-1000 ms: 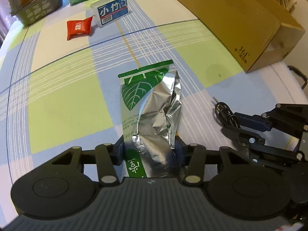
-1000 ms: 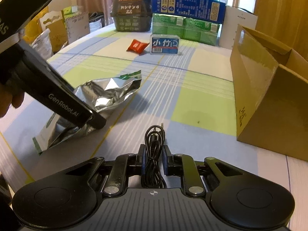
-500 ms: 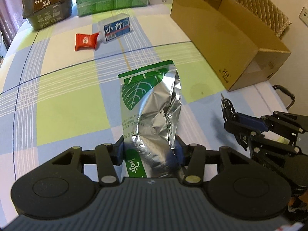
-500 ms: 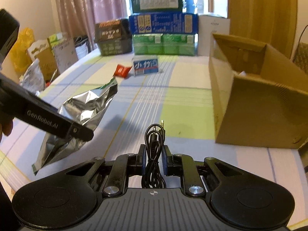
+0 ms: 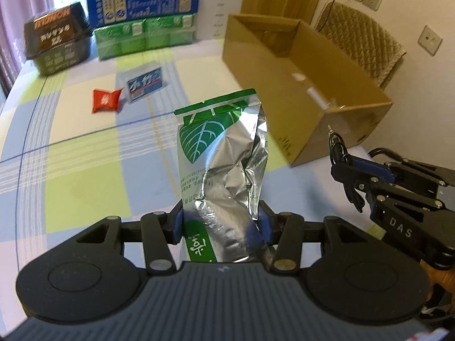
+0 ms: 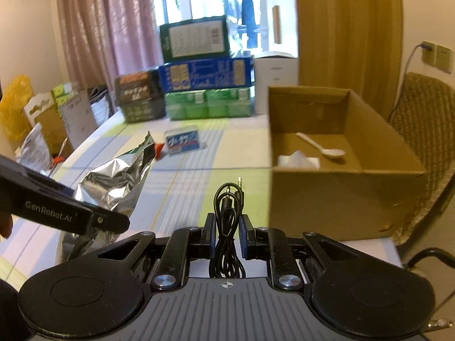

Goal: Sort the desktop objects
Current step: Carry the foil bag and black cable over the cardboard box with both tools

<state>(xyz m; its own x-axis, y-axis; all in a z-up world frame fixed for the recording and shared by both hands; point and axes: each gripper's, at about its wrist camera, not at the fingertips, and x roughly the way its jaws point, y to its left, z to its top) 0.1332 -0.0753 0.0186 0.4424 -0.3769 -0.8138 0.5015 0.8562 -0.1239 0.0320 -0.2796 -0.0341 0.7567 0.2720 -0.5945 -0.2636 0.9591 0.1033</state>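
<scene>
Above a checked tablecloth [image 5: 71, 153] filling frame centre, left gripper [image 5: 220, 221] clamped on a foil pouch [image 5: 221, 153], right gripper [image 6: 226, 234] clenched on a coiled black cable [image 6: 227, 216], open cardboard box [image 6: 341, 187] at right, stacked cartons [image 6: 204, 85] and curtains [image 6: 105, 34] behind.

The right hand-held gripper [image 6: 226, 234] pinches a coiled black cable [image 6: 228, 227] above the desk [image 6: 199, 167], near an open cardboard box [image 6: 341, 199].
</scene>
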